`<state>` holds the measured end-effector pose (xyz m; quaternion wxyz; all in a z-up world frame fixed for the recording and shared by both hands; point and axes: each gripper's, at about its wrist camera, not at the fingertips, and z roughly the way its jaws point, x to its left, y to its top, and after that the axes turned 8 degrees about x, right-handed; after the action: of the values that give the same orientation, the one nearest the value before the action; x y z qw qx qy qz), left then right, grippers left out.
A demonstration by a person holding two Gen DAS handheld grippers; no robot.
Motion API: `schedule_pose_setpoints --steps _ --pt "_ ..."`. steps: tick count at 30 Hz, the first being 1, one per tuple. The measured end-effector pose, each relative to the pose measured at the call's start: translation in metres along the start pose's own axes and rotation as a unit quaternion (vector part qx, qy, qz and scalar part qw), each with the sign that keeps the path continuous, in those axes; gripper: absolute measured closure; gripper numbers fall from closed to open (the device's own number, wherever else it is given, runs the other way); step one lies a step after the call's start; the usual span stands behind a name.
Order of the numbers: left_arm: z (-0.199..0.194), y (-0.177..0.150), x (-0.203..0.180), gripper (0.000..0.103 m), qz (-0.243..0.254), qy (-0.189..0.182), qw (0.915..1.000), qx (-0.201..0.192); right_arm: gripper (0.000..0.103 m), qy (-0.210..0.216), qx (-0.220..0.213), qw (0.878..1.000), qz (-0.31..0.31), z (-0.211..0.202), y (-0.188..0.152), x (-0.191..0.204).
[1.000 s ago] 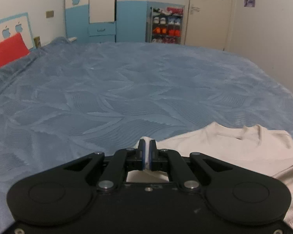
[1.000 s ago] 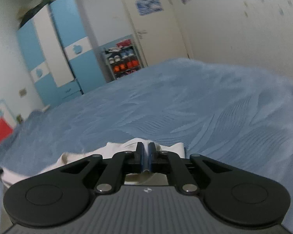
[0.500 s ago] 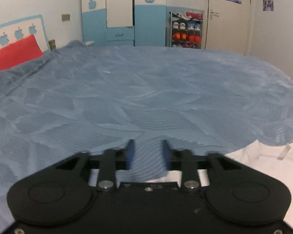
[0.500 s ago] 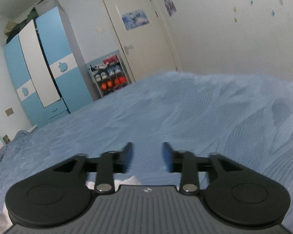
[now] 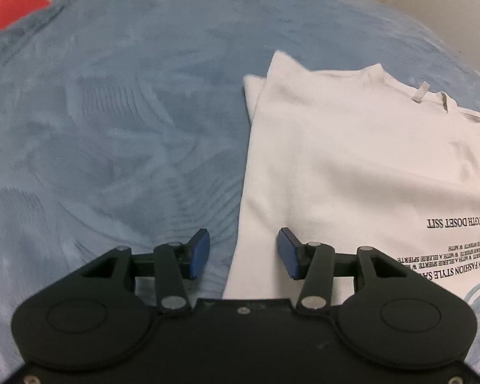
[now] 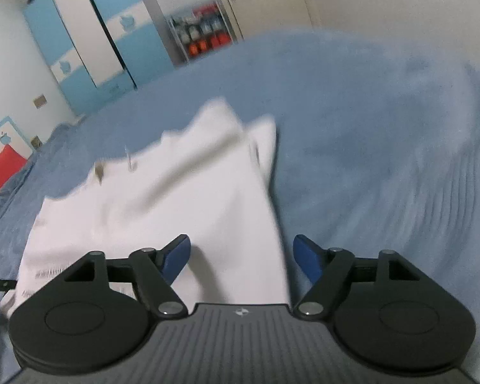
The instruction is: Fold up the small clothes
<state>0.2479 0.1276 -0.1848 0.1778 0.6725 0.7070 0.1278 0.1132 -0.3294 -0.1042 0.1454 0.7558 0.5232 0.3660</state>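
Both claws are wide and hold nothing: left claw, right claw; the shirt lies flat on the bed, sides look folded in; I think one more fold is left.

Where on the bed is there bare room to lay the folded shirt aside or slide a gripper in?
Bare blue blanket runs from the white shirt's left edge to the red pillow; in the right wrist view more lies bare right of the shirt, toward the wall. Crowded only at the shirt, where the left gripper and right gripper straddle its edges, open.
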Motion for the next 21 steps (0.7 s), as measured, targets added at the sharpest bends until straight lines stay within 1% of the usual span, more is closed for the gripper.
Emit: schedule_pose_setpoints --steps 1,2,3,4,5,6,7,9,10,11,15,17,19,20,21 --pt "0.006 0.0 0.003 0.051 -0.009 -0.009 0.9999 0.008 0.015 0.003 0.017 1.0 0.004 0.005 -0.007 -0.001" --pt "0.012 0.001 0.006 0.052 -0.015 -0.02 0.9996 0.014 0.012 0.002 0.025 1.0 0.0 0.009 -0.011 -0.001" --pt "0.016 0.003 0.008 0.058 -0.015 -0.026 0.9995 0.013 0.013 -0.004 0.024 1.0 -0.014 0.014 -0.014 0.001" --pt "0.019 0.005 0.008 0.072 -0.012 -0.031 0.9994 0.013 0.027 -0.016 0.024 0.999 -0.03 0.022 -0.014 0.004" --pt "0.018 0.006 0.005 0.088 -0.011 -0.041 0.9991 0.007 0.048 -0.015 0.034 0.998 -0.042 0.029 -0.012 0.007" --pt "0.015 0.008 0.005 0.102 -0.02 -0.052 0.9985 0.004 0.062 -0.013 0.039 0.998 -0.039 0.03 -0.009 0.009" --pt "0.011 0.01 0.002 0.102 -0.027 -0.043 0.9987 -0.004 0.086 -0.004 0.043 0.999 -0.029 0.025 -0.003 0.011" --pt "-0.008 0.013 -0.004 0.102 -0.018 -0.014 0.9991 -0.035 0.088 0.0 0.026 0.999 -0.028 0.004 0.007 0.016" --pt "-0.024 0.014 -0.001 0.102 -0.021 -0.014 0.9983 -0.053 0.089 0.002 0.018 0.999 -0.034 -0.008 0.011 0.02" --pt "-0.044 0.013 0.002 0.102 -0.021 -0.022 0.997 -0.071 0.089 0.005 0.014 0.999 -0.038 -0.022 0.014 0.023" --pt "-0.108 -0.006 0.01 0.103 -0.018 -0.024 0.9933 -0.112 0.09 0.023 0.007 0.999 -0.042 -0.066 0.017 0.036" --pt "-0.132 -0.02 0.009 0.103 -0.001 -0.003 0.992 -0.126 0.09 0.031 0.014 0.998 -0.045 -0.084 0.01 0.042" --pt "-0.133 -0.029 0.007 0.103 0.013 0.011 0.9938 -0.11 0.09 0.025 0.028 0.998 -0.041 -0.089 -0.001 0.043" --pt "-0.124 -0.035 0.01 0.103 0.011 0.016 0.9948 -0.1 0.09 0.021 0.035 0.998 -0.042 -0.089 -0.01 0.042" --pt "-0.112 -0.038 0.01 0.102 0.017 0.013 0.9964 -0.083 0.09 0.017 0.043 0.998 -0.043 -0.084 -0.017 0.039"
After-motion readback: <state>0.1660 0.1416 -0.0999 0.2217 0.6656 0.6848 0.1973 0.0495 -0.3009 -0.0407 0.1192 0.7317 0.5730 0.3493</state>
